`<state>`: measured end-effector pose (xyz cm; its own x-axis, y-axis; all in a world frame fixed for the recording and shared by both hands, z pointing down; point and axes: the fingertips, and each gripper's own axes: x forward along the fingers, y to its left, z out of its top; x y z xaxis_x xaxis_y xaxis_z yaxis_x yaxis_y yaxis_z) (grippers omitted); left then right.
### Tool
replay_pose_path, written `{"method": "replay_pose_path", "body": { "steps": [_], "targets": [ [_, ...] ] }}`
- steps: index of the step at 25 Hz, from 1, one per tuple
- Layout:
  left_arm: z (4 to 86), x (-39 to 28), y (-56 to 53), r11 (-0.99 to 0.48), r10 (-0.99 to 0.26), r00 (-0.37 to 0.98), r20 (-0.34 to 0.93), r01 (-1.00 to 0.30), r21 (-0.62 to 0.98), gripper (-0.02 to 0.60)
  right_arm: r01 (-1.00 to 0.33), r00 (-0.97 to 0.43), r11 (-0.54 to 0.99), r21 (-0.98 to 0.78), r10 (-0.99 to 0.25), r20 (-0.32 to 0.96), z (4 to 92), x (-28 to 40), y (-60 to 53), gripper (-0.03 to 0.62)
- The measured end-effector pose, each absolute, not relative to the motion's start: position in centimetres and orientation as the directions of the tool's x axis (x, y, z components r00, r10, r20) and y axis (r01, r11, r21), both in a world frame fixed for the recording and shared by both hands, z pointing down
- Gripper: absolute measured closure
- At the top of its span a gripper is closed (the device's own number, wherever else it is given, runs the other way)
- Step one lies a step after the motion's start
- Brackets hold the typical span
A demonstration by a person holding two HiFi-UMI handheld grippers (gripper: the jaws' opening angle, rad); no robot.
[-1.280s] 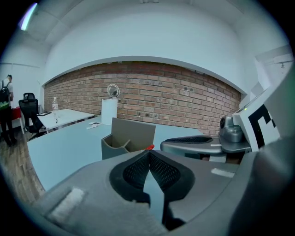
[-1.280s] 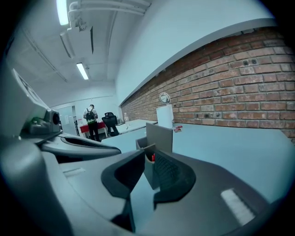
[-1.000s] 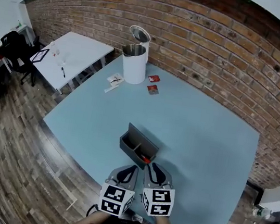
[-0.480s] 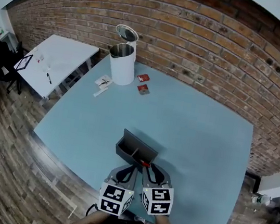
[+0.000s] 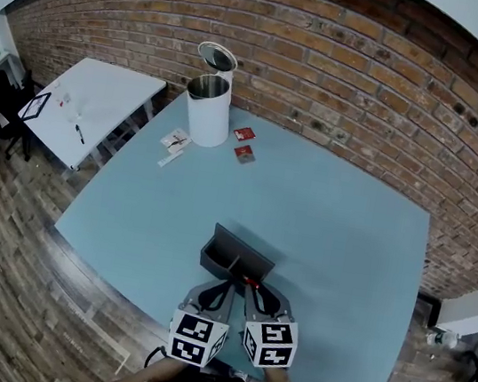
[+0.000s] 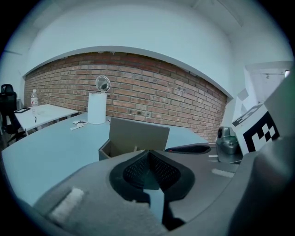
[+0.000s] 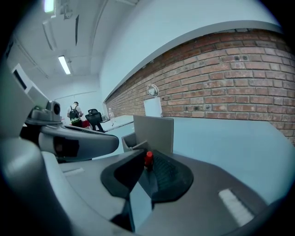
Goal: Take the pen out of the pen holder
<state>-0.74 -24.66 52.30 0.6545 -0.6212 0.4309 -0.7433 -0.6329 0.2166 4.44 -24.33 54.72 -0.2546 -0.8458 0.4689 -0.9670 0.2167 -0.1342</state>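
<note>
Right tool (image 7: pixel 147 156) clenched on pen (image 7: pixel 148 159); left tool (image 6: pixel 148 153) clenched, empty. Recommend straight, steady withdrawal from pen holder (image 5: pixel 238 256) at 12 o'clock.

Blue table (image 5: pixel 350 230): grey pen holder (image 5: pixel 230 259), white canister (image 5: pixel 208 118), red packets (image 5: pixel 245 152), papers (image 5: pixel 175 140).
</note>
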Motion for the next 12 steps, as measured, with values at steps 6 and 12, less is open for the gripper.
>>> {"method": "replay_pose_path", "body": {
  "steps": [6, 12],
  "targets": [
    [52.2, -1.1, -24.6, -0.628, -0.631, 0.649, 0.426, -0.749, 0.211, 0.588, -0.961, -0.271, 0.216, -0.172, -0.859, 0.435, 53.8, 4.3, -24.3, 0.537],
    [52.0, -0.9, -24.1, -0.623, -0.638, 0.642, 0.425, -0.755, 0.206, 0.588, -0.956, -0.284, 0.225, -0.186, -0.872, 0.400, 52.5, 4.6, -24.2, 0.538]
  ]
}}
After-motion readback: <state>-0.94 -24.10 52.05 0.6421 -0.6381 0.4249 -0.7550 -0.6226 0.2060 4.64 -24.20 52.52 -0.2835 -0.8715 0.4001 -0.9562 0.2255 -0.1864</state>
